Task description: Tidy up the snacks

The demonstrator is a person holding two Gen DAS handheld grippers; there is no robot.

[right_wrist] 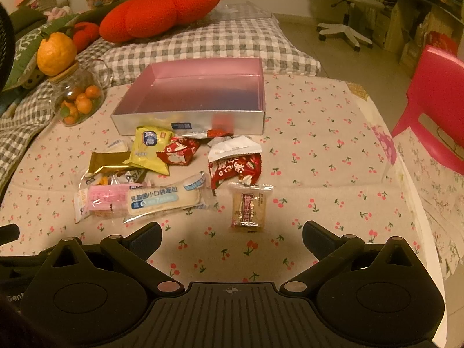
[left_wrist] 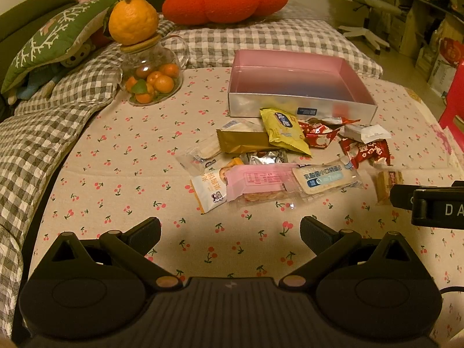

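While we look along both grippers, a cherry-print tablecloth (left_wrist: 121, 156) fills the view. On it stands a shallow pink-lined box (left_wrist: 293, 75), silver outside, with nothing inside it. Left of the box we see a glass jar (left_wrist: 150, 78) of small oranges, a big orange (left_wrist: 132, 20) resting on its lid. Just in front of the box lies a loose pile of wrapped snacks (left_wrist: 278, 156): a yellow packet (left_wrist: 285, 130) nearest the box, a gold bar (left_wrist: 246, 142), red packets (right_wrist: 235, 168), a pink-labelled one (left_wrist: 258, 182). One small brown packet (right_wrist: 250, 207) lies apart, nearest us. Our left gripper (left_wrist: 230, 232) and right gripper (right_wrist: 232, 235) hover in front of the box and pile, jaws wide apart, holding nothing.
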